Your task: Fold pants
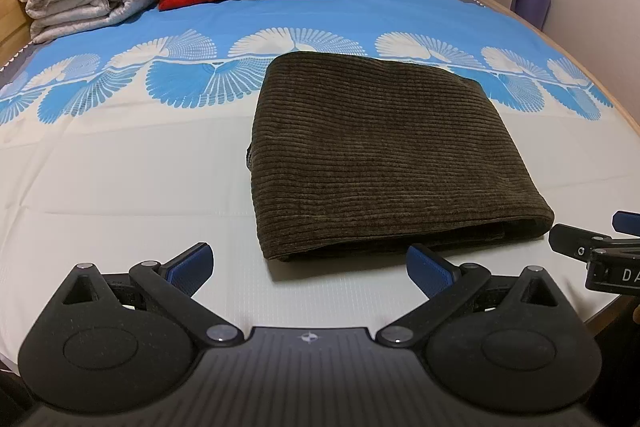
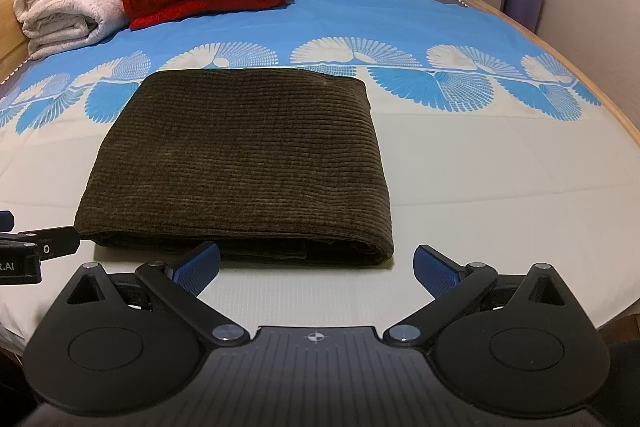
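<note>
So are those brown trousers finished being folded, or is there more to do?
They look done: the brown corduroy pants lie on the bed sheet as a neat, layered rectangle. Nothing is in hand; the left gripper and right gripper are both open and empty, just short of the near edge. Little seems left.

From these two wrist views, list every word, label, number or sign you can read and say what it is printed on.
"DA", cut off by the frame edge: white letters on the right gripper's black body.
"t.AI", start cut off by the frame edge: white letters on the left gripper's black body.
Compass-like emblem, no letters: on each camera's own gripper base.
Nothing readable on the folded pants or bedsheet.
</note>
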Tool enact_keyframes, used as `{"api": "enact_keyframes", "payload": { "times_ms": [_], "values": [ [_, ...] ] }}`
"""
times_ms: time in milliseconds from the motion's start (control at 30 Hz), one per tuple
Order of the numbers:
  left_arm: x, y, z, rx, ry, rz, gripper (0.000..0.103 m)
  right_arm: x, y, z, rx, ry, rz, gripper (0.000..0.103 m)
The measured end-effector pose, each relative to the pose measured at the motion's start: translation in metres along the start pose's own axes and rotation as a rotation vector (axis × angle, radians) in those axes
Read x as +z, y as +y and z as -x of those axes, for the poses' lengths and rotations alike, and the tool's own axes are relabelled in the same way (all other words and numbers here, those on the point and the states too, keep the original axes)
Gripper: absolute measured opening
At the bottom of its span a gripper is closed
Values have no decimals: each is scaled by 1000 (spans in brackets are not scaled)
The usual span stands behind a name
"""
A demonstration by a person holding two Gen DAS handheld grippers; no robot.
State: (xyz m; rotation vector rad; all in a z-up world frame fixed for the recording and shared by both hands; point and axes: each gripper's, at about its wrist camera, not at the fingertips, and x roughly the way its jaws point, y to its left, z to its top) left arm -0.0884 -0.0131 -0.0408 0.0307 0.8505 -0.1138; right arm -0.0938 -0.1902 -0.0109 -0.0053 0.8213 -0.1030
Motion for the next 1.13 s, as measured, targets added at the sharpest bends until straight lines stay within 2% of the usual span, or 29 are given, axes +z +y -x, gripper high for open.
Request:
{"api": "enact_keyframes", "payload": {
  "times_ms": [1133],
  "values": [
    [0,1,-1,-10,-6,-13,103,-4,-1,-5,5,8,10,102]
  ]
}}
